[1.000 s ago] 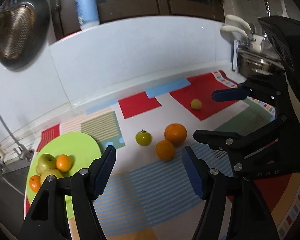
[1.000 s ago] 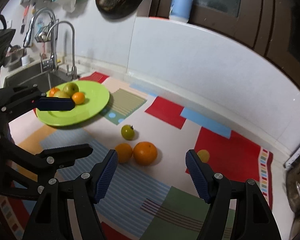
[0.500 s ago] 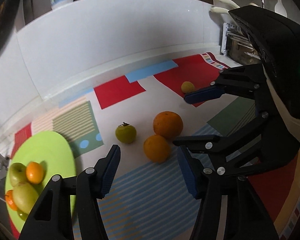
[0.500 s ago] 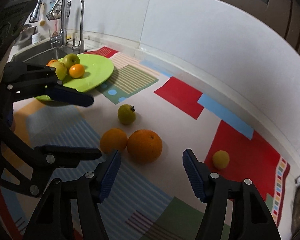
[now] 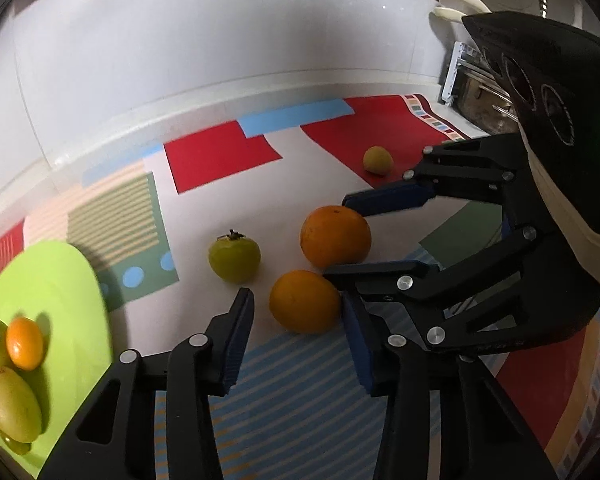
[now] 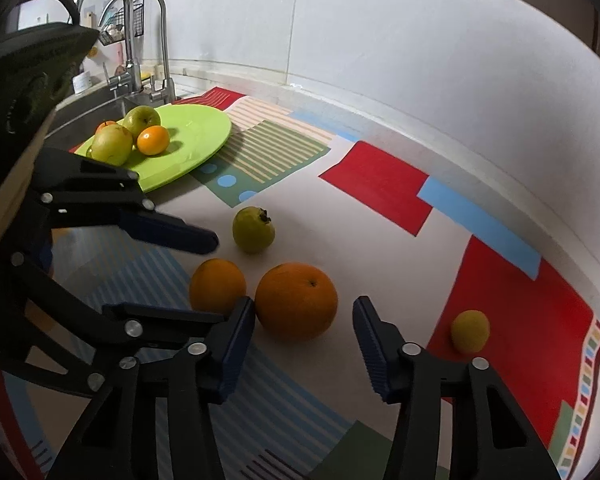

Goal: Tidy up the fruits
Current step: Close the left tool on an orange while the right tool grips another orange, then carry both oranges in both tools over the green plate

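Both grippers are closing in on the loose fruit, which is looming much larger between their fingers than it did a second ago. The smaller orange (image 5: 305, 301) is now sitting right at the mouth of the left gripper (image 5: 298, 322), just ahead of the fingertips and close against the right-hand blue pad, while the larger orange (image 6: 296, 300) is sitting squarely in front of the right gripper (image 6: 304, 330), a little nearer its left finger. Each set of jaws is standing wide open and holding nothing, with more gap than either orange needs. This is looking like a paired reach: each tool is lining up on its own orange, and neither grasp is begun yet.

Both oranges are looking round, smooth and firm-skinned, resting almost touching one another on the patterned mat (image 6: 380, 184); closing on one may nudge the other. Beyond the left jaws, slightly left of them, a green fruit with a dark calyx (image 5: 234, 255) is waiting apart. Well off to the right of the right jaws, a small yellow fruit (image 6: 470, 331) is lying on a red patch. Far left of both jaws, the green plate (image 6: 204, 136) is already carrying apples and small oranges, so four pieces are apparently remaining to move.
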A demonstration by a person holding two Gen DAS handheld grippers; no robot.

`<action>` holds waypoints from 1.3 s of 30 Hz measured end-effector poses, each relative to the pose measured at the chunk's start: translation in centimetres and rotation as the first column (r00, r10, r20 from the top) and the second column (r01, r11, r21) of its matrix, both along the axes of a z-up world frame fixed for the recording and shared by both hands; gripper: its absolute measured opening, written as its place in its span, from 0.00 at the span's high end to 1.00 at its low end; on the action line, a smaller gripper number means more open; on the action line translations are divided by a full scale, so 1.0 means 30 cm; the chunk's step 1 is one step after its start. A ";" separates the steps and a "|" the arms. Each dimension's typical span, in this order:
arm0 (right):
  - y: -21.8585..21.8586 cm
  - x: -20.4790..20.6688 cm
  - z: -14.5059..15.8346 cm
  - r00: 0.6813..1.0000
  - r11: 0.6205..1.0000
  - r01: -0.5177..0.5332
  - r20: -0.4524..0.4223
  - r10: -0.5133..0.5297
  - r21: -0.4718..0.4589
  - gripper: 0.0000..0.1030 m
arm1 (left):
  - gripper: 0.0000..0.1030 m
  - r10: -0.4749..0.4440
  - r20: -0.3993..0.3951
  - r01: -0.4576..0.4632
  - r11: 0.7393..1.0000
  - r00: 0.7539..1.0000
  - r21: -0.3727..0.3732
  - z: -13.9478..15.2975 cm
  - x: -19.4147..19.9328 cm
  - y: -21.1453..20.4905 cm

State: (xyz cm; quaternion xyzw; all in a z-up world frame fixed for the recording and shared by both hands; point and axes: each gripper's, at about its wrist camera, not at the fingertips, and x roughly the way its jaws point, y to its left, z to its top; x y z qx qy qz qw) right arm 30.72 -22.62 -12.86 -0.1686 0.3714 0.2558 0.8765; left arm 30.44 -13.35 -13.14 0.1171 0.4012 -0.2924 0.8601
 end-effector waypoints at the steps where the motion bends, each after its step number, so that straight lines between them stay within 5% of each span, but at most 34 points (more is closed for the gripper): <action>1: 0.001 0.004 -0.004 1.000 1.000 -0.002 -0.012 0.002 0.011 0.57 | 0.64 -0.005 -0.007 0.005 1.000 1.000 -0.007 -0.001 0.001 0.001; 15: -0.017 -0.031 0.016 0.991 0.985 0.131 -0.022 -0.129 0.110 0.58 | 0.65 0.157 0.017 -0.156 0.987 0.988 -0.041 0.058 -0.041 0.072; 39: 0.107 -0.291 0.268 0.963 0.948 0.213 0.111 -0.244 0.236 0.58 | 0.65 0.325 0.168 -0.306 0.943 0.931 -0.128 0.296 -0.283 0.289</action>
